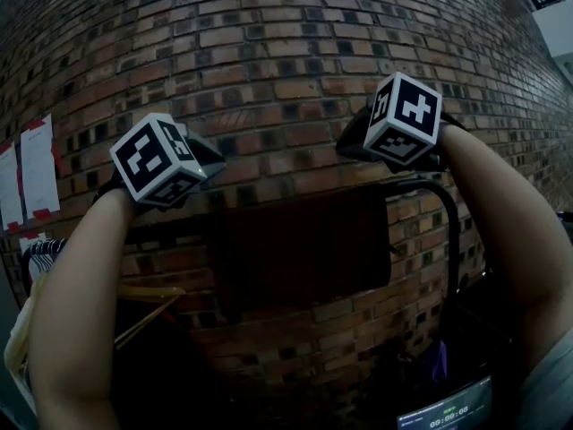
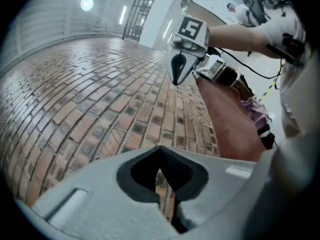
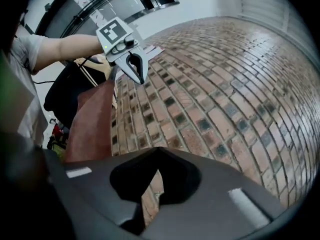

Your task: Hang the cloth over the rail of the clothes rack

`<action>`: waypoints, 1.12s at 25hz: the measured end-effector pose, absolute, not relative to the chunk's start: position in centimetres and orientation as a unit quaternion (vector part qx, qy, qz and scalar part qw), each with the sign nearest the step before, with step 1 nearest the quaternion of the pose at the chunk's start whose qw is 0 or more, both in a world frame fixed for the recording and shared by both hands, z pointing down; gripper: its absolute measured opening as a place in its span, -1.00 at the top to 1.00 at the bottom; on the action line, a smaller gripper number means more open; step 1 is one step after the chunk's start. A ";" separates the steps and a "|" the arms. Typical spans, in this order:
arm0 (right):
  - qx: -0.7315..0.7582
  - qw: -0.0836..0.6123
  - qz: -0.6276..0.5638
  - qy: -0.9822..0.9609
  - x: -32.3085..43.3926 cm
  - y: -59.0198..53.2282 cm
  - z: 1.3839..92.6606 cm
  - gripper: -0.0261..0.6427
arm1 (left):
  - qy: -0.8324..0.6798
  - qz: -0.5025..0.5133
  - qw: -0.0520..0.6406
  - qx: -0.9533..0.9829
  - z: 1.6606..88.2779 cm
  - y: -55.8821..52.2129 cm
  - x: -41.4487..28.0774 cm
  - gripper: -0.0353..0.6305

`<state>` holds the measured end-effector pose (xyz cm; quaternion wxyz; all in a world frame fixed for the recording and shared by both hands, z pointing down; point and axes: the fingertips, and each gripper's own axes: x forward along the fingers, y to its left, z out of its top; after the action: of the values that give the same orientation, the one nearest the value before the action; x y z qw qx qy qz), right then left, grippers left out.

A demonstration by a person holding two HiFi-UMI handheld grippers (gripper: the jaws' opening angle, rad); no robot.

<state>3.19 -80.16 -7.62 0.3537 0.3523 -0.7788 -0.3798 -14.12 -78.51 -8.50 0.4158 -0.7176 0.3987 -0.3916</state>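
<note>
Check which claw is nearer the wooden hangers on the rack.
Left. The left claw is up above the wooden hangers, at that end of the cloth. The right claw is beyond the cloth's other end, above the rail's bend.

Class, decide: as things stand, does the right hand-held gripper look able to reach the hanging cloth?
Probably yes: the right hand-held gripper hovers just above the cloth with nothing between them, though its shut jaws would need opening.
</note>
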 end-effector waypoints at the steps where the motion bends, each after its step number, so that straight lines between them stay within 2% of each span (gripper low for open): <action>1: 0.352 0.341 -0.384 -0.782 3.2 -79.1 -7.7 0.92 | 0.404 -0.378 0.418 -0.720 -8.9 -77.5 -13.7 0.89; 9: 0.294 0.300 -0.367 -0.830 3.5 -69.7 -1.6 0.93 | 0.392 -0.301 0.405 -0.769 -4.7 -68.8 -8.5 0.89; 14: 0.255 0.255 -0.300 -0.883 3.7 -64.5 5.3 0.93 | 0.362 -0.263 0.349 -0.823 3.3 -64.1 -4.6 0.89; 19: 0.205 0.280 -0.231 -0.909 4.2 -59.1 16.2 0.93 | 0.348 -0.237 0.282 -0.862 12.2 -59.0 -1.9 0.89; 24: 0.178 0.239 -0.168 -0.940 5.0 -53.6 23.8 0.93 | 0.329 -0.213 0.240 -0.888 19.3 -53.2 0.4 0.89; 28: 0.160 0.232 -0.112 -0.953 6.1 -50.5 29.8 0.93 | 0.320 -0.182 0.175 -0.913 25.0 -49.6 0.7 0.89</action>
<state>6.13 -50.54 29.79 0.2318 0.1599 -0.9529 -0.1123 0.68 -49.58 25.00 0.1752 -0.9131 0.3203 -0.1815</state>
